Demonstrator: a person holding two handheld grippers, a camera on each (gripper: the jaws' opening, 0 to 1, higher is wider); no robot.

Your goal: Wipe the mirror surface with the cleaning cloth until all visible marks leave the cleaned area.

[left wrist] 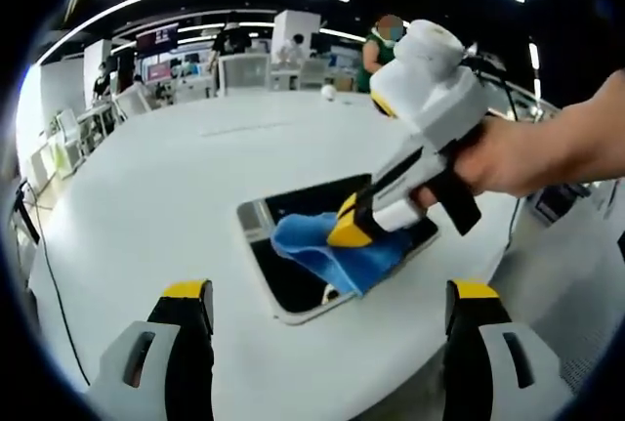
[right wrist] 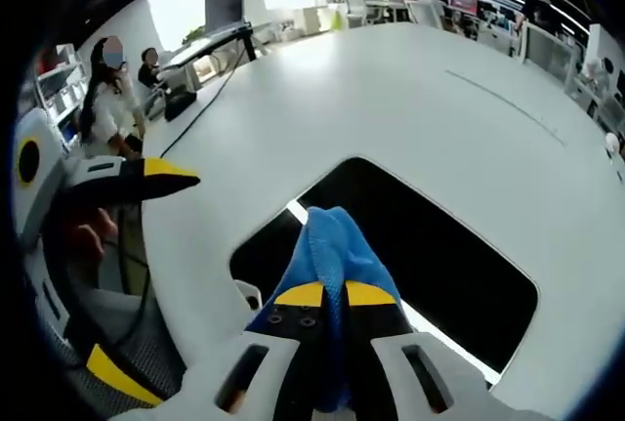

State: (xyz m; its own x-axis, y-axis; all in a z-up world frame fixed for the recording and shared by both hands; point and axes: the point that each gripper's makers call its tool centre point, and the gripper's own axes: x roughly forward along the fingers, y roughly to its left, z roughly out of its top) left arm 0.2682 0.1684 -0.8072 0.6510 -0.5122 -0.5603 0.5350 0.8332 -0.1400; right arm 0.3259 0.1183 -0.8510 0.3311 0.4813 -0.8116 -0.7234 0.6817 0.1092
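I have the right gripper (right wrist: 330, 296) closed tight on the blue cleaning cloth (right wrist: 332, 245), its yellow-tipped jaws pinching a bunched fold so the fabric stands up between them and spills forward onto the glass. From the left gripper view the same tool (left wrist: 354, 226) comes in from the right, held in a hand (left wrist: 508, 157), with the cloth (left wrist: 327, 250) pressed down on the mirror (left wrist: 293, 289) roughly in the middle of the pane. The mirror (right wrist: 439, 265) lies flat on the white round table (left wrist: 156, 196), near the table's close edge, a dark rectangle with rounded corners and a pale frame; it reflects the dark ceiling and a bright strip of light. My left gripper (left wrist: 327, 309) hangs just short of the mirror's near edge with its jaws spread wide and nothing between them; in the right gripper view it sits off to the left (right wrist: 146, 182), clear of the glass. As for progress, I judge the wiping is under way, not finished: the cloth is in contact with the surface, but it covers only a small patch. I cannot make out any marks on the exposed glass in either view, so I cannot tell how much is already clean; the far right end and the near left corner would be the parts I'd want to pass over next.
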